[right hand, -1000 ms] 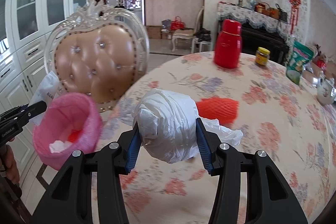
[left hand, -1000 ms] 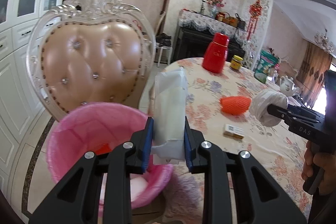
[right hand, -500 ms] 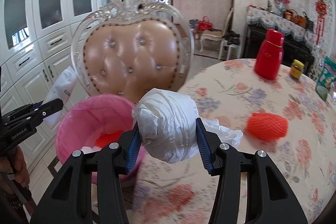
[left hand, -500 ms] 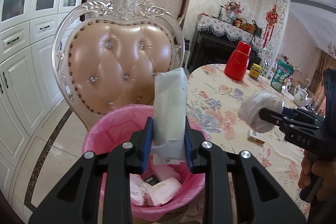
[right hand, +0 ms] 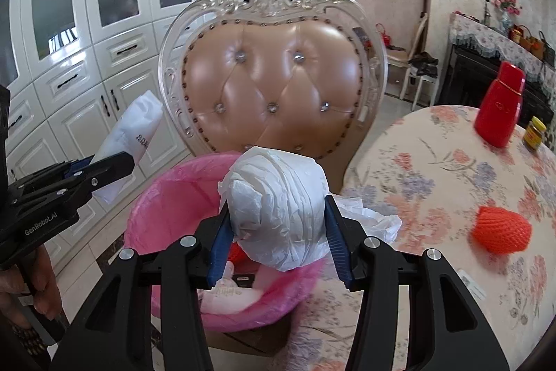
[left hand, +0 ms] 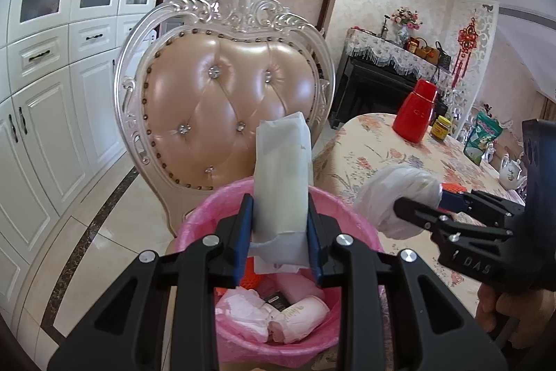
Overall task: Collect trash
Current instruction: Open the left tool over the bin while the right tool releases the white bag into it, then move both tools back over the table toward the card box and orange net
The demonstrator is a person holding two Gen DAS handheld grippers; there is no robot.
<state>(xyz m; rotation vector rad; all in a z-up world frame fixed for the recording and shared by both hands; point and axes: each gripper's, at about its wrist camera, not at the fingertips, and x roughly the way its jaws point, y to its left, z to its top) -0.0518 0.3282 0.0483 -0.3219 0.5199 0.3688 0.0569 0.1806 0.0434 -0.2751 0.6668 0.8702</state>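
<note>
My left gripper (left hand: 279,225) is shut on a flat white wrapper (left hand: 282,183) that stands upright between its blue pads, right over the pink-lined trash bin (left hand: 205,225). The bin holds several pieces of pinkish and white rubbish. My right gripper (right hand: 279,225) is shut on a crumpled white plastic bag (right hand: 278,207), held above the bin's (right hand: 166,197) right rim. In the left wrist view the right gripper (left hand: 403,209) comes in from the right with the bag (left hand: 392,193). In the right wrist view the left gripper (right hand: 130,162) enters from the left with the wrapper (right hand: 135,131). An orange foam net (right hand: 500,228) lies on the table.
The bin stands on the seat of an ornate tufted chair (left hand: 226,99) beside a round table with a floral cloth (right hand: 434,162). On it stand a red flask (right hand: 498,108), a small jar (right hand: 533,132), a green packet (left hand: 484,138) and a teapot (left hand: 510,171). White cabinets (left hand: 41,113) line the left.
Both grippers have swung left from over the table to above the pink bin, each still holding its trash. The bin's contents have come into view.
</note>
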